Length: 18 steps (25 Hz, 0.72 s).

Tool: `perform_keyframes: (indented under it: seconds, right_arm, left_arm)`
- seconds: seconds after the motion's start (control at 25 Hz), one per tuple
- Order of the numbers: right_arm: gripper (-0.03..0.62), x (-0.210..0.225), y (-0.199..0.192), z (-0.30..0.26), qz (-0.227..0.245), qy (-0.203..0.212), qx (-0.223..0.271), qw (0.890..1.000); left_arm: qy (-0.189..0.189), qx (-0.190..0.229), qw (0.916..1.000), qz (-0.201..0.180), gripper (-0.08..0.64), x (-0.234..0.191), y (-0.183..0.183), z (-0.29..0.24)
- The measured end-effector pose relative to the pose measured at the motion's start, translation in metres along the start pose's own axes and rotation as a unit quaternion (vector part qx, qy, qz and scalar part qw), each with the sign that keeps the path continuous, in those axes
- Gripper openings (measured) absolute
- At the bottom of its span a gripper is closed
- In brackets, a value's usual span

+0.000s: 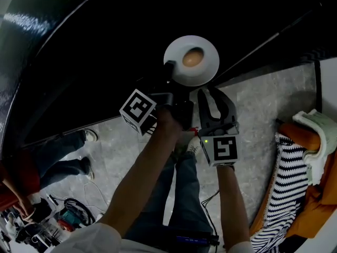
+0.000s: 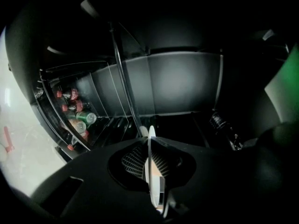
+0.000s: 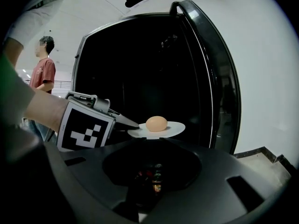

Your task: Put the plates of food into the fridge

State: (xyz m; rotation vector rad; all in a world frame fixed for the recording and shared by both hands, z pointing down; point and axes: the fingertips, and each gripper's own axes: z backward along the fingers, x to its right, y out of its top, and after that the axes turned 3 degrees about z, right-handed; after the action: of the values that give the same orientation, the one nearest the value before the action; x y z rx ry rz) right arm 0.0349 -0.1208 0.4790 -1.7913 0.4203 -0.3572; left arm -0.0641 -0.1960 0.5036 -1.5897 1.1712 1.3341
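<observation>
The white plate (image 1: 205, 45) is in the air at the mouth of the open fridge (image 3: 140, 64), at 12 o'clock from both hands in the head view. It carries one brown oval, most likely an egg (image 1: 192, 57), though the dim light leaves that unsure. The left gripper (image 1: 169, 70) is clamped on the plate's rim at about 8 o'clock. Its own view shows the rim edge-on, pinched between the ribbed pads (image 2: 136, 160). The right gripper (image 1: 208, 93) hangs just off the rim at 6 o'clock, jaws apart and grasping nothing.

The step in hand looks like carrying the plate in and setting it down. With only one edge gripped, the plate is a lever, so the wrist should keep it dead level or the egg will roll. A slow, straight push inward suits this. It should stay clear of the door rack of bottles and cans (image 2: 74, 113) at 9 o'clock in the left gripper view. The plate should sit flat on the wire shelf (image 2: 117, 122) before the left jaws let go. The free right gripper could steady the far rim if it sags.
</observation>
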Motion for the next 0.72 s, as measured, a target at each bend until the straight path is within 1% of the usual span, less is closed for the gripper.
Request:
perform_keyframes:
  seconds: [0.24, 0.48, 0.72]
  right_arm:
    - [0.095, -0.001, -0.006, -0.003, 0.008, -0.003, -0.018, 1.0]
    - [0.152, -0.002, -0.003, -0.007, 0.011, -0.012, -0.021, 1.0]
    - [0.173, 0.006, -0.003, -0.014, 0.002, -0.026, -0.032, 0.999]
  left_arm:
    - [0.001, -0.002, 1.0, -0.001, 0.018, 0.001, -0.002, -0.001]
    - [0.001, -0.003, 1.0, 0.001, 0.017, 0.001, -0.004, 0.002]
    - [0.0, -0.008, 1.0, -0.003, 0.017, 0.002, -0.005, 0.001]
